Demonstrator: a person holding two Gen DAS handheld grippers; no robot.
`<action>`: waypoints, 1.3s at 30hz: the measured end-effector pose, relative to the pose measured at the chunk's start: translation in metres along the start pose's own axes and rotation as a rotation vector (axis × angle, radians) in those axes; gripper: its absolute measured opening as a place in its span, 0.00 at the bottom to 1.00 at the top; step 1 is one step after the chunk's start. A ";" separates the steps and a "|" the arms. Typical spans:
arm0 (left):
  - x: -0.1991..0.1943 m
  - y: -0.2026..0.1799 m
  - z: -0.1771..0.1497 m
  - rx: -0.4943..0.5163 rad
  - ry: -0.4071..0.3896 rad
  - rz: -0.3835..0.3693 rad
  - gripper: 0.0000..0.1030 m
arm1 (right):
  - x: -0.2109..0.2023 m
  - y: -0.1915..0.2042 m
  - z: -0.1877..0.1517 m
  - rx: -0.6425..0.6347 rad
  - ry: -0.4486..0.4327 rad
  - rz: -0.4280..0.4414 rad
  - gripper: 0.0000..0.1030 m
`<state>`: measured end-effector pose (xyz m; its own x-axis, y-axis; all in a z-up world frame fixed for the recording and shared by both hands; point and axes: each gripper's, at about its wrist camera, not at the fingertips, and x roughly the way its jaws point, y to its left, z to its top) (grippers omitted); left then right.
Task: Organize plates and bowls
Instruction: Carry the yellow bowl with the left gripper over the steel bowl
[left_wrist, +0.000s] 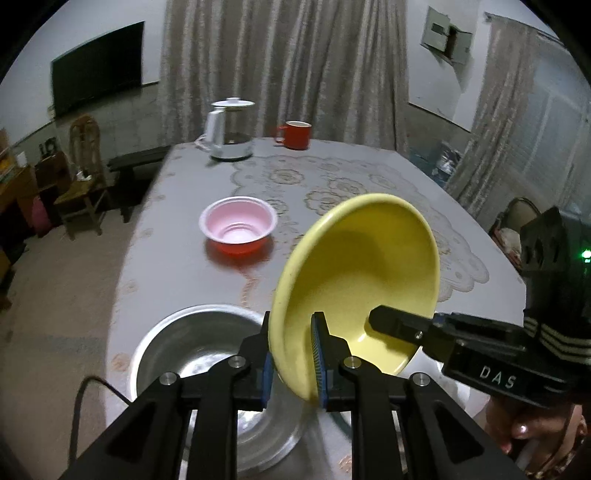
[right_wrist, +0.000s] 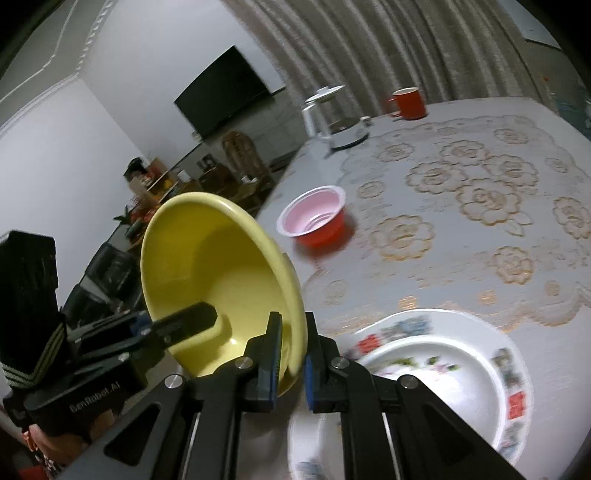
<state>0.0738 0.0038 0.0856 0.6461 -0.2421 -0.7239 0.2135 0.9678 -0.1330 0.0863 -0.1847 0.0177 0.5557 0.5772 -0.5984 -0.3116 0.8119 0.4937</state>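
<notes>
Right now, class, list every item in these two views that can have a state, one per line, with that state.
yellow bowl: lifted off the table, tilted on edge, rim gripped by both grippers
left gripper: jaws shut on the bowl rim
right gripper: jaws shut on the opposite rim
red bowl: upright on the table, empty
metal pot: upright, lidless
patterned plate: flat on the table
kettle: lid on
red mug: upright

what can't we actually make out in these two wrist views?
- Metal pot: left wrist view, near side hidden behind the left tool.
- Patterned plate: right wrist view, print smeared by motion blur, near rim behind the right tool.
- Yellow bowl: underside faces away in both views.
- Kettle contents: too far to tell.
</notes>
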 end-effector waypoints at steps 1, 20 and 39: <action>-0.004 0.005 -0.002 -0.011 -0.002 0.007 0.17 | 0.003 0.005 -0.001 -0.004 0.007 0.011 0.09; -0.049 0.086 -0.044 -0.168 -0.003 0.113 0.18 | 0.071 0.071 -0.019 -0.083 0.157 0.146 0.09; 0.026 0.092 -0.066 -0.220 0.151 -0.005 0.19 | 0.090 0.046 -0.024 -0.044 0.216 0.018 0.10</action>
<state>0.0617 0.0911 0.0098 0.5252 -0.2495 -0.8136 0.0414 0.9624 -0.2684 0.1034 -0.0931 -0.0291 0.3729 0.5930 -0.7136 -0.3560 0.8017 0.4802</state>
